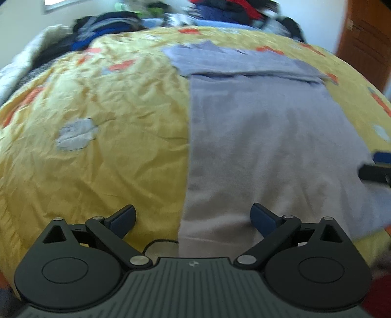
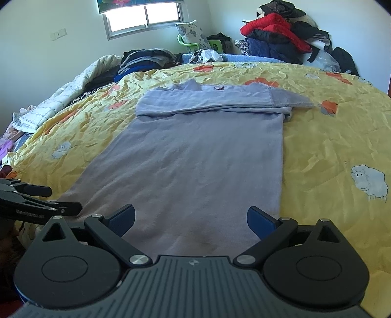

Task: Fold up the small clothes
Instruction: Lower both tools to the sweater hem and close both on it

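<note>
A home bedroom: quilted bed (image 2: 330,137), window (image 2: 144,17), piled clothes (image 2: 276,34).

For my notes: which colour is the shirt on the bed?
Lilac-grey shirt, plain; clearest in the right wrist view.

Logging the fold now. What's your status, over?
Left gripper open, empty. Right gripper open, empty. Lavender shirt flat on yellow quilt, sleeves folded across. Nothing in the way.

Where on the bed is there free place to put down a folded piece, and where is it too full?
Bare yellow quilt lies right of the purple garment, around the sheep print, and left of it near the small sheep print. The far edge is crowded: dark folded clothes and a red and navy pile.
</note>
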The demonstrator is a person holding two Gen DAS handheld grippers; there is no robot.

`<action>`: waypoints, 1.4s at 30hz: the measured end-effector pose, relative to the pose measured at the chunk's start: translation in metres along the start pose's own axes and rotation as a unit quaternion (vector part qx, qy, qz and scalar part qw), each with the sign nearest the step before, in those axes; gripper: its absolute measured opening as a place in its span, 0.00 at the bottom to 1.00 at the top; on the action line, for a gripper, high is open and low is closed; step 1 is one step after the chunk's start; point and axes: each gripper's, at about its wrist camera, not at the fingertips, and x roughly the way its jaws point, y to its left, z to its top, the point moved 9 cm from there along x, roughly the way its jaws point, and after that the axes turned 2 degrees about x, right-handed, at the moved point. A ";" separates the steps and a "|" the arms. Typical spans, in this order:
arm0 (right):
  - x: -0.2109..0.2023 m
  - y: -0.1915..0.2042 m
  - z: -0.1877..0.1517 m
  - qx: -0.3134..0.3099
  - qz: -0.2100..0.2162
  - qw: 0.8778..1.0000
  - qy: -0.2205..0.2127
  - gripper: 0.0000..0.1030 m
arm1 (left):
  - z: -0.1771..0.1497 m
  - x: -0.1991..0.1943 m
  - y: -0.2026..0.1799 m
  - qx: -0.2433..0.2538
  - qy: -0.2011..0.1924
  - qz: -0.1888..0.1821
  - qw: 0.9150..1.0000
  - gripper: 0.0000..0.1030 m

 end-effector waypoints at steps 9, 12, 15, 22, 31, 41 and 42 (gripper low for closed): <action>-0.016 -0.062 0.002 0.083 0.062 0.994 0.030 0.87 | -0.007 -0.010 0.000 0.039 0.016 -0.125 0.991 0.98; -0.019 -0.082 -0.004 0.118 0.084 0.988 0.047 0.81 | -0.003 -0.013 -0.001 0.010 0.017 -0.187 0.982 0.98; -0.022 -0.099 -0.013 0.150 0.109 0.981 0.062 0.80 | 0.000 -0.009 -0.003 -0.013 0.027 -0.235 0.971 0.98; -0.031 -0.114 -0.022 0.192 0.171 0.962 0.087 0.79 | 0.008 -0.005 0.002 -0.039 0.035 -0.266 0.963 0.98; -0.033 -0.097 -0.036 0.235 0.281 0.923 0.122 0.78 | 0.016 0.001 -0.008 -0.076 0.047 -0.338 0.937 0.97; -0.014 -0.067 -0.039 0.201 0.251 0.937 0.139 0.21 | 0.017 0.003 -0.014 -0.075 0.035 -0.313 0.946 0.63; -0.014 -0.067 -0.042 0.194 0.241 0.941 0.140 0.16 | 0.017 0.005 -0.012 -0.076 0.038 -0.301 0.950 0.49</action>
